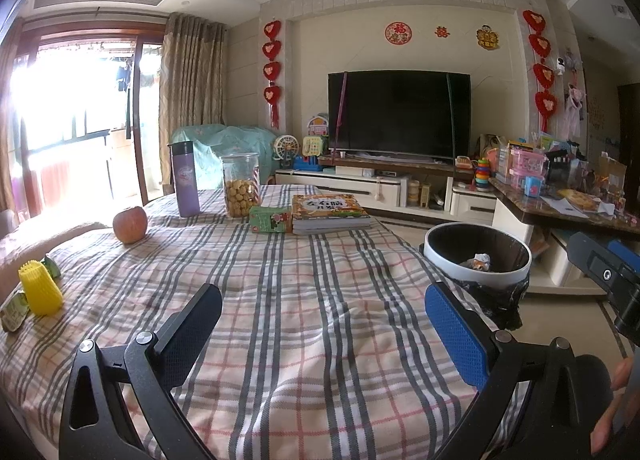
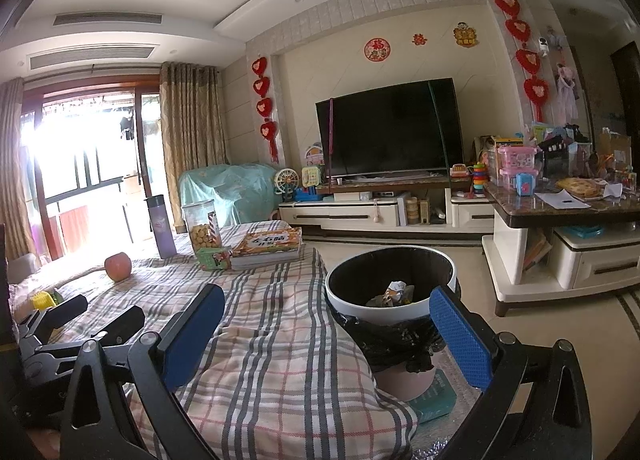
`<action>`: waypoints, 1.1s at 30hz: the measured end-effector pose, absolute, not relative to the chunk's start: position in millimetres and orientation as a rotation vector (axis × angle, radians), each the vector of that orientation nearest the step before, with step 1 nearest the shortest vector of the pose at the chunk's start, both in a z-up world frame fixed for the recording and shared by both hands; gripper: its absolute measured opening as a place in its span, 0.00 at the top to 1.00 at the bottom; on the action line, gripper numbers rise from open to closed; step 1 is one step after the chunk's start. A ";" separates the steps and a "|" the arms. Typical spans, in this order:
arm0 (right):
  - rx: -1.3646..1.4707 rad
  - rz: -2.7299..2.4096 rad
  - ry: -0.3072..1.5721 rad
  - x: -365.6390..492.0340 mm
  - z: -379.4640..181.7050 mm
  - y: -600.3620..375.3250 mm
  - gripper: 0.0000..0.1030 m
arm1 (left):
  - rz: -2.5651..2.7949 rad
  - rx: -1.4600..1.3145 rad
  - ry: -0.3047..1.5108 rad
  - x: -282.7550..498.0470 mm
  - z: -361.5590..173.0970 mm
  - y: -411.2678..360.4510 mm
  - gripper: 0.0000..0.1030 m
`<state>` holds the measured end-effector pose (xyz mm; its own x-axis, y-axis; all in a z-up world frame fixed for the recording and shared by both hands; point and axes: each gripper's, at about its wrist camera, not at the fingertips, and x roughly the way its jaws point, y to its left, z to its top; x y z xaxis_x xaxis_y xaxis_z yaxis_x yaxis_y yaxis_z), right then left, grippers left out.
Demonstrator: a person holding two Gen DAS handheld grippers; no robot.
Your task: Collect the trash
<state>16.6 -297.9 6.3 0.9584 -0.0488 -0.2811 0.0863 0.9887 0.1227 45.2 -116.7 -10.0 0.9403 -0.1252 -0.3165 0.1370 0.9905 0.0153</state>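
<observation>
A trash bin [image 1: 516, 260] with a white rim and black liner stands on the floor by the table's right edge; crumpled trash [image 2: 394, 292] lies in it. On the plaid tablecloth at far left lie a yellow foam fruit net [image 1: 40, 290] and green wrappers [image 1: 14, 314]. My left gripper [image 1: 324, 324] is open and empty above the tablecloth. My right gripper [image 2: 328, 336] is open and empty, between the table's edge and the bin [image 2: 344, 302]. The left gripper [image 2: 96, 314] also shows at the left of the right wrist view.
On the table [image 1: 320, 280] stand an apple [image 1: 130, 223], a purple bottle [image 1: 184, 179], a cookie jar [image 1: 241, 184], a green carton [image 1: 270, 219] and stacked books [image 1: 332, 213]. A TV stand [image 1: 380, 187] and a cluttered marble counter [image 2: 560, 211] lie beyond.
</observation>
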 end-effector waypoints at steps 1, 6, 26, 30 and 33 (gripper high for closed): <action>0.135 -0.067 0.282 16.9 5.6 -296.9 0.00 | -0.134 0.037 0.321 45.1 -10.0 -116.9 0.01; 0.136 -0.060 0.280 17.4 5.0 -292.0 0.00 | -0.134 0.036 0.322 45.4 -9.8 -116.5 0.00; 0.145 -0.050 0.291 22.6 5.0 -289.7 0.00 | -0.134 0.032 0.325 47.7 -11.1 -117.8 0.01; 0.143 -0.052 0.291 22.5 5.1 -291.1 0.00 | -0.135 0.032 0.325 48.6 -10.6 -116.8 0.00; 0.143 -0.051 0.292 22.6 5.1 -291.2 0.00 | -0.134 0.034 0.324 47.8 -10.7 -117.8 0.00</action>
<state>22.6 -291.2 5.1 0.9565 -0.0296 -0.2902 0.0710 0.9885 0.1334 47.8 -117.8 -10.7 0.9391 -0.1259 -0.3198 0.1368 0.9905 0.0118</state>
